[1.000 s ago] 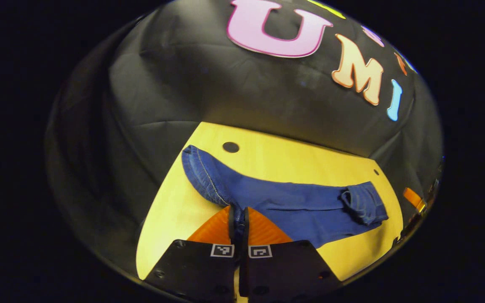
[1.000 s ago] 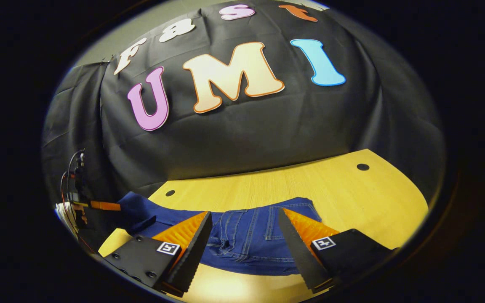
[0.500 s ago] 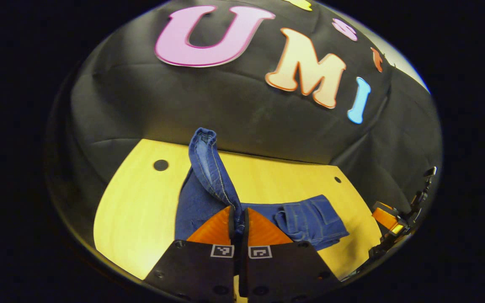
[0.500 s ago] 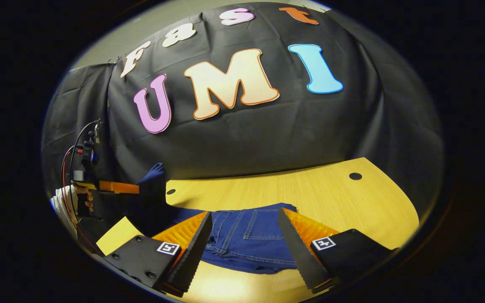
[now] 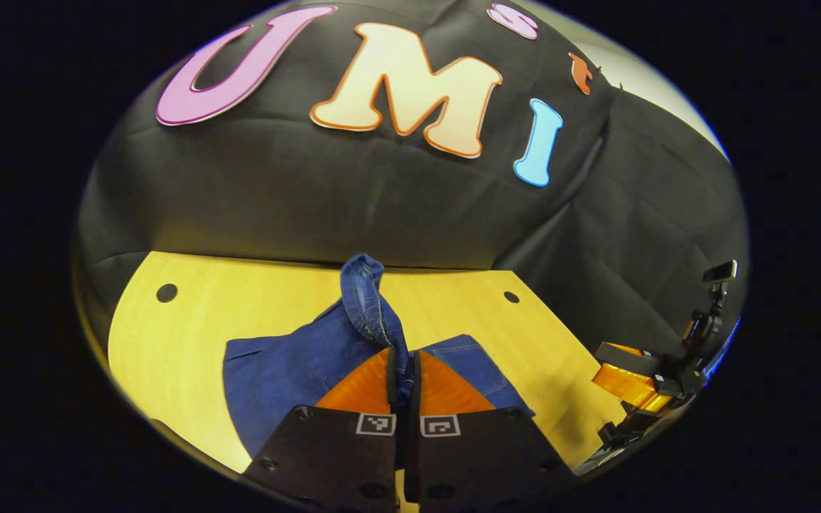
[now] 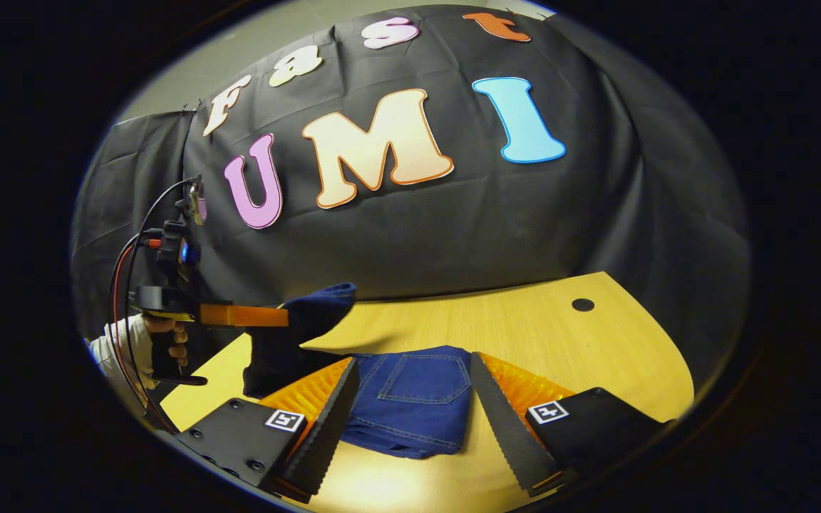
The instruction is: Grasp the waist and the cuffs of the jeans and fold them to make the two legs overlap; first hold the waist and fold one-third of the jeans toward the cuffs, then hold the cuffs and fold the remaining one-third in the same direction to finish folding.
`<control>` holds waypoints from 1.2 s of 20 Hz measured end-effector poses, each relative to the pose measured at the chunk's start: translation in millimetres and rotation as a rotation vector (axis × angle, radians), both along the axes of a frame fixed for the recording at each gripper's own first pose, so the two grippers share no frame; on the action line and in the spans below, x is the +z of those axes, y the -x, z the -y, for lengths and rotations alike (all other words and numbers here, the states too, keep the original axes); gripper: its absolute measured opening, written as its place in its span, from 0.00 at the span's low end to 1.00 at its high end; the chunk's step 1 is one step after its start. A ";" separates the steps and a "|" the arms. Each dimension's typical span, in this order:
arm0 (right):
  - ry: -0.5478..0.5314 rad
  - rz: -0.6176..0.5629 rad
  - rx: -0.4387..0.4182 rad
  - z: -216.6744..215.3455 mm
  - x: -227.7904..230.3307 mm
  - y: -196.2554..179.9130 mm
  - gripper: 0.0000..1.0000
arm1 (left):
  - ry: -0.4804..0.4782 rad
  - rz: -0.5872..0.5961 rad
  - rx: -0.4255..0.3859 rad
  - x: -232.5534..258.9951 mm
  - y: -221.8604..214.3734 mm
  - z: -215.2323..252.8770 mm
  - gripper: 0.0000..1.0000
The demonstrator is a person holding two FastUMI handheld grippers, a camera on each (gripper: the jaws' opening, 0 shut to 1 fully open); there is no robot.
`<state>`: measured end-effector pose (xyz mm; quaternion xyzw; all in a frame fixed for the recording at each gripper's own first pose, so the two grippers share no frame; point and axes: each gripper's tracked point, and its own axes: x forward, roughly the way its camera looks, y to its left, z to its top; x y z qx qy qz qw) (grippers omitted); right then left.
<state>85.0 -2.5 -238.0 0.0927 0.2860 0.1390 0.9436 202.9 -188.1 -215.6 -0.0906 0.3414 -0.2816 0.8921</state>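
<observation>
Left hand-held gripper (image 5: pixel 403 370): you are clamping its fingers on the cuffs (image 5: pixel 364 296) of the jeans (image 5: pixel 289 370), holding them lifted above the worktop (image 5: pixel 254 292). Right hand-held gripper (image 6: pixel 414 399): you are keeping it spread open and holding nothing, low over the folded jeans lying on the worktop beyond.

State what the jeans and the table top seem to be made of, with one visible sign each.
Jeans: blue denim, matte, judging by contrast stitching along the cuff and pocket seams. Table top: probably wood or wood-look laminate, pale yellow with fine straight grain lines and a slight sheen.
</observation>
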 end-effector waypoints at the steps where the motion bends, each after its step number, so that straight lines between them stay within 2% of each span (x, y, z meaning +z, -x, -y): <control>1: 0.003 -0.003 0.004 5.2 -1.1 1.0 0.98 | -0.001 -0.006 -0.001 -7.4 -0.3 11.6 0.00; 4: 0.003 -0.022 0.003 20.9 -7.1 3.1 0.98 | -0.023 0.008 -0.006 -37.3 5.8 41.9 0.00; 7: 0.007 -0.026 0.027 27.0 -11.7 3.1 0.98 | -0.097 0.001 -0.029 -78.0 25.6 59.7 0.00; 9: 0.009 -0.033 0.052 27.3 -16.4 3.4 0.98 | -0.133 0.033 -0.015 -92.9 31.2 63.1 0.00; 10: 0.005 -0.041 0.065 25.7 -17.1 4.6 0.98 | -0.139 0.052 -0.002 -94.5 30.8 64.1 0.00; 12: 0.014 -0.018 0.083 21.4 -8.9 5.2 0.98 | -0.079 0.089 0.029 -77.5 33.5 67.1 0.05; 14: 0.041 0.038 0.079 17.0 6.5 2.8 0.98 | -0.057 0.181 0.095 -57.2 22.8 61.6 0.68; 15: 0.050 0.073 0.066 15.5 16.3 0.9 0.97 | -0.070 0.235 0.125 -28.4 28.8 43.3 1.00; 16: 0.057 0.117 0.046 12.5 30.5 1.8 0.97 | -0.080 0.281 0.153 -8.1 31.6 30.8 0.94; 21: 0.079 0.309 -0.024 -21.3 103.2 23.8 0.97 | -0.113 0.463 0.272 73.2 64.5 -53.1 0.95; 24: 0.080 0.384 -0.065 -41.4 138.8 47.0 0.97 | -0.162 0.530 0.278 104.1 102.2 -96.9 0.95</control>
